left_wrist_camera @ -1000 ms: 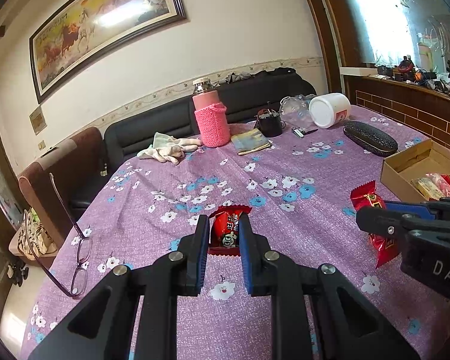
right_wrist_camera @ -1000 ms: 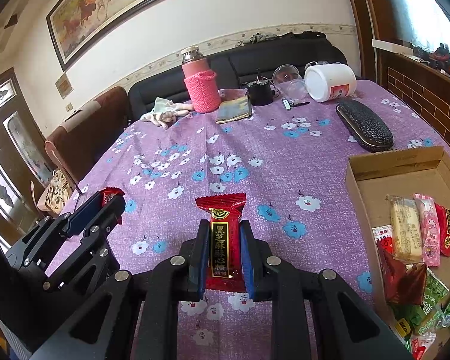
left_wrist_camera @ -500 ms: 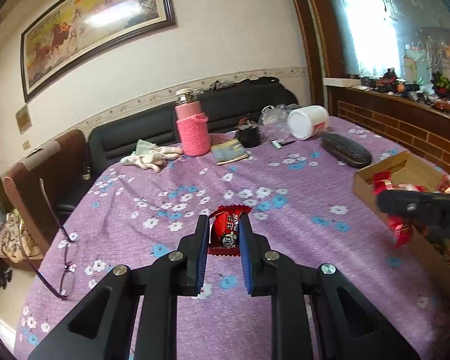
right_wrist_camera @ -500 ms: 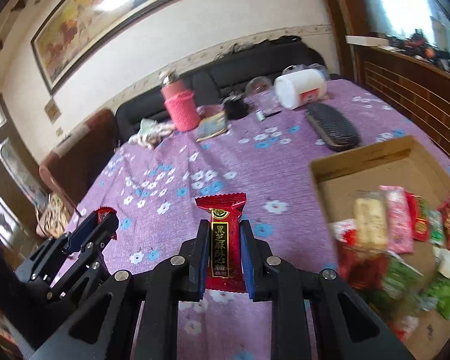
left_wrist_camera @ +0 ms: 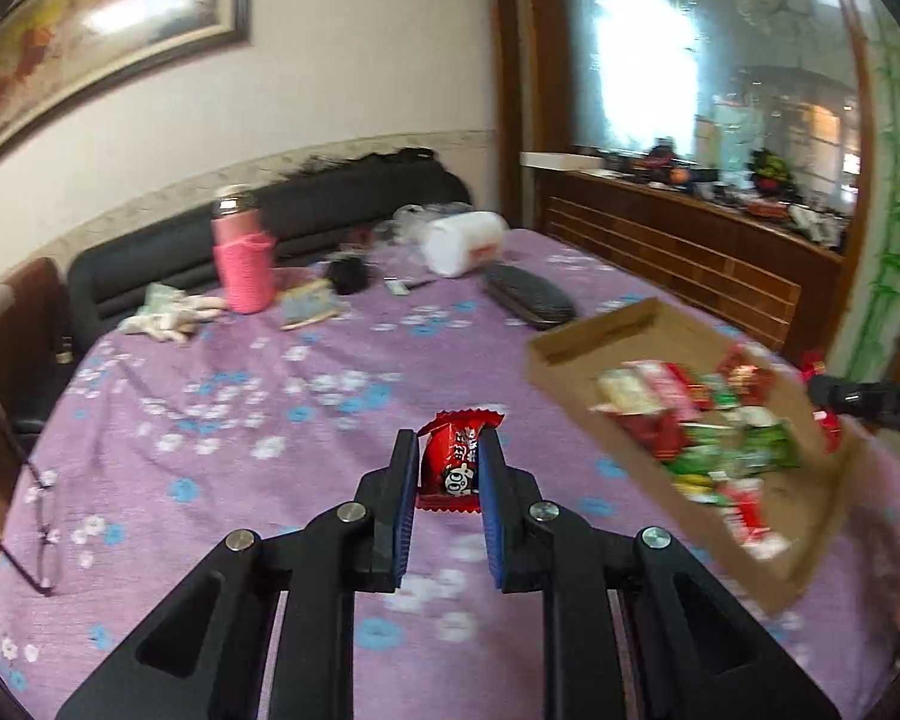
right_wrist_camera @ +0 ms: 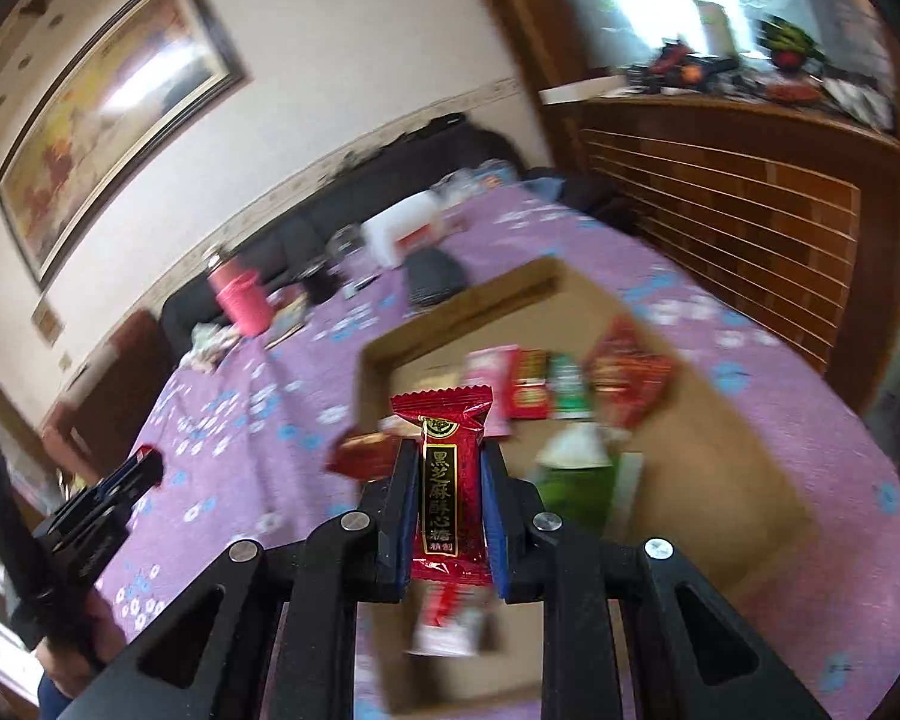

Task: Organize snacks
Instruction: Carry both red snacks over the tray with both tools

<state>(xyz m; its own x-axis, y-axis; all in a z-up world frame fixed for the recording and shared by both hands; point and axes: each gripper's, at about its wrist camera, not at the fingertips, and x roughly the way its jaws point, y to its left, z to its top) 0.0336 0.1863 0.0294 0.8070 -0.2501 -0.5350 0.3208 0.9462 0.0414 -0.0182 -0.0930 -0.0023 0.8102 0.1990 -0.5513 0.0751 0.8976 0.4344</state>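
Left gripper [left_wrist_camera: 448, 468] is clamped on a small red candy packet [left_wrist_camera: 453, 462] with white lettering, held above the purple flowered tablecloth [left_wrist_camera: 222, 432] — same grip as a second ago, though its camera has swung right, so the cardboard box [left_wrist_camera: 576, 354] now fills the right side of the view instead of just peeking in at the edge. Right gripper [right_wrist_camera: 450, 498] pinches a red sesame candy wrapper [right_wrist_camera: 448, 480] with a black-and-gold label, upright between the blue pads [right_wrist_camera: 491, 516]; the grip is unchanged from before. What differs: a second ago this candy hung over bare cloth with the box off to the right, and now it hangs over the box's near-left part, above the blurred snack packets [right_wrist_camera: 570, 378] inside — red, pink and green ones, details lost to motion blur. From the left wrist view, the right gripper's tip shows at the far right edge, past the box's far corner. From the right wrist view, the left gripper sits low at the left, well apart from the box. Pink knit-sleeved bottle [left_wrist_camera: 243, 258], white tub [left_wrist_camera: 462, 243] lying on its side, black case [left_wrist_camera: 528, 300] and eyeglasses [left_wrist_camera: 42, 516] have kept their places on the cloth.
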